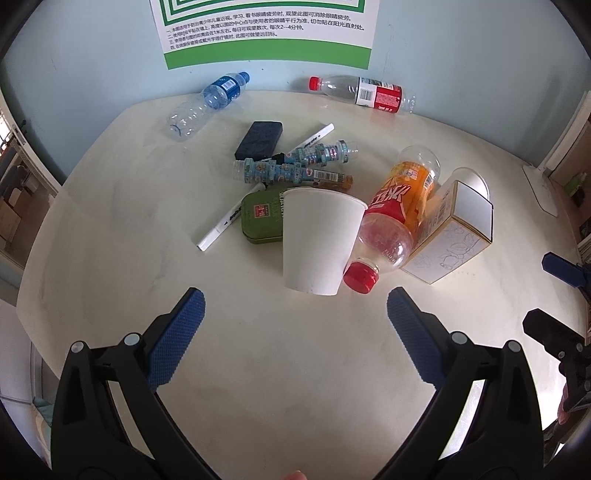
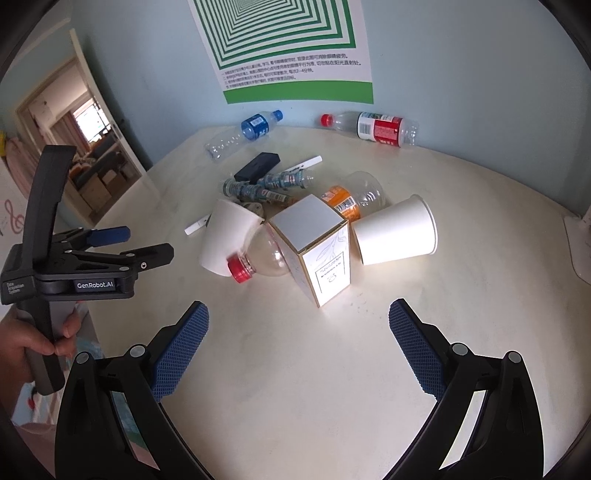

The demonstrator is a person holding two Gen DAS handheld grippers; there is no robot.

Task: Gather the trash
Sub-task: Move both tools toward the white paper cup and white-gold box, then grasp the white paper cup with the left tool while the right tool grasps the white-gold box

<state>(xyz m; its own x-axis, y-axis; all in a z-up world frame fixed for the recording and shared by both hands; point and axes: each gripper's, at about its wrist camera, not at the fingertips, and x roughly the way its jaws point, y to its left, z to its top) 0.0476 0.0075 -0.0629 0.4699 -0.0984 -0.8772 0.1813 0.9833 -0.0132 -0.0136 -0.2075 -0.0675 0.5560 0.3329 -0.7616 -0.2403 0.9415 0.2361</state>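
Left hand-held gripper [image 1: 295, 306]: hovering over the cream table [image 1: 110, 258], blue pads spread wide, gripping nothing. Right hand-held gripper [image 2: 298, 318]: likewise gaping wide and empty above the table. Lying just ahead of the left hand-held gripper: paper cup [image 1: 319, 240] on its side, base pointing back toward the pads, resting against an orange-labelled bottle [image 1: 397, 210] with a red cap. Sitting beyond that bottle's right side: white carton [image 1: 454, 236], tipped over, standing straight ahead of the right hand-held gripper in its own view [image 2: 317, 247]. Lying to the right of the carton: second paper cup [image 2: 397, 232], on its side. Resting further ahead of the left hand-held gripper: green tin [image 1: 260, 219], white marker [image 1: 221, 227], black block [image 1: 259, 139], two crushed patterned bottles [image 1: 295, 164]. Lying at the far table edge by the wall: blue-labelled bottle [image 1: 210, 103] and red-labelled bottle [image 1: 364, 92]. Hanging on the wall beyond: green poster [image 1: 266, 33].
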